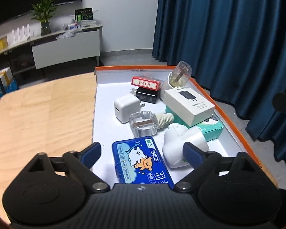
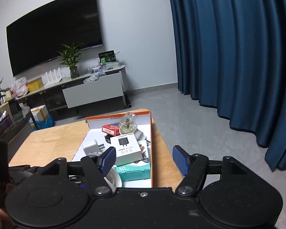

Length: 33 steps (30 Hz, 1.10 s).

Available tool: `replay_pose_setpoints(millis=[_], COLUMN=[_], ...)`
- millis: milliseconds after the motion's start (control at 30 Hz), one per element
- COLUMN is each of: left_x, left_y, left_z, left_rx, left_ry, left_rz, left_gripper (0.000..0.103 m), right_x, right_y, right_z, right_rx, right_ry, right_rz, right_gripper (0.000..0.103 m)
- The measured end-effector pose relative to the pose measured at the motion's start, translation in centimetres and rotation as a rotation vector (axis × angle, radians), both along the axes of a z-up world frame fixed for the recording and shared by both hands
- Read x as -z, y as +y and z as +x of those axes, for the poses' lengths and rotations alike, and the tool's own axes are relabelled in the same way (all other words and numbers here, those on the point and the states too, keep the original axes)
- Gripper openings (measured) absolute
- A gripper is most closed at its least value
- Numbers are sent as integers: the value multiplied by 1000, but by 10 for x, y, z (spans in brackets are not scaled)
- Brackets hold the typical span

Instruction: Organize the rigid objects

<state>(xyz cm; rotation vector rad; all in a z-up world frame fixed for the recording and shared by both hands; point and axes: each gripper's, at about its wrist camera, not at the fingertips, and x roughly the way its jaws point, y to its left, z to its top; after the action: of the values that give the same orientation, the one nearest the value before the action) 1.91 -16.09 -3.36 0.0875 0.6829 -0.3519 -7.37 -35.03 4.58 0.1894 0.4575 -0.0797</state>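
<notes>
left gripper (image 1: 142, 150): jaws wide, holding nothing | flat blue plastic case (image 1: 141, 162): lies between them in orange-rimmed tray (image 1: 228, 112); probably light, stiff, slick; pinch long edges | right gripper (image 2: 144, 157): open, empty

Orange-rimmed tray (image 1: 228, 112) holding a blue flat case (image 1: 141, 162) lying at 6 o'clock, white charger box (image 1: 188, 103) stacked on teal box (image 1: 211, 131) at 3 o'clock, red box (image 1: 145, 83) at 12 o'clock

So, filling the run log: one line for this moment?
left tool: open, over blue box | right tool: open, empty | items in orange tray
</notes>
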Motion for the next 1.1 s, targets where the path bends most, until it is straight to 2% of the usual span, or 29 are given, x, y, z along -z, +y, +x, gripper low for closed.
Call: replay_pose_setpoints(millis=[200, 433, 533, 733, 967, 1100], left_x=[-21, -45, -42, -36, -28, -25], left_y=[15, 27, 25, 19, 24, 27], left_z=[-18, -52, -66, -75, -80, -81], left_rx=[-67, -105, -90, -110, -155, -168], left_ry=[-18, -56, -49, -35, 0, 29], left_rz=[-10, -30, -32, 27, 58, 53], left_gripper=[103, 103, 103, 103, 103, 103], right_x=[-5, -3, -4, -4, 11, 15], right_y=[4, 1, 2, 11, 40, 46], right_z=[-18, -42, -51, -59, -51, -50], right_rx=[6, 14, 20, -13, -77, -81], right_ry=[-20, -5, -10, -1, 121, 153], right_rz=[-29, -23, -19, 6, -75, -90], right_gripper=[83, 83, 83, 86, 87, 87])
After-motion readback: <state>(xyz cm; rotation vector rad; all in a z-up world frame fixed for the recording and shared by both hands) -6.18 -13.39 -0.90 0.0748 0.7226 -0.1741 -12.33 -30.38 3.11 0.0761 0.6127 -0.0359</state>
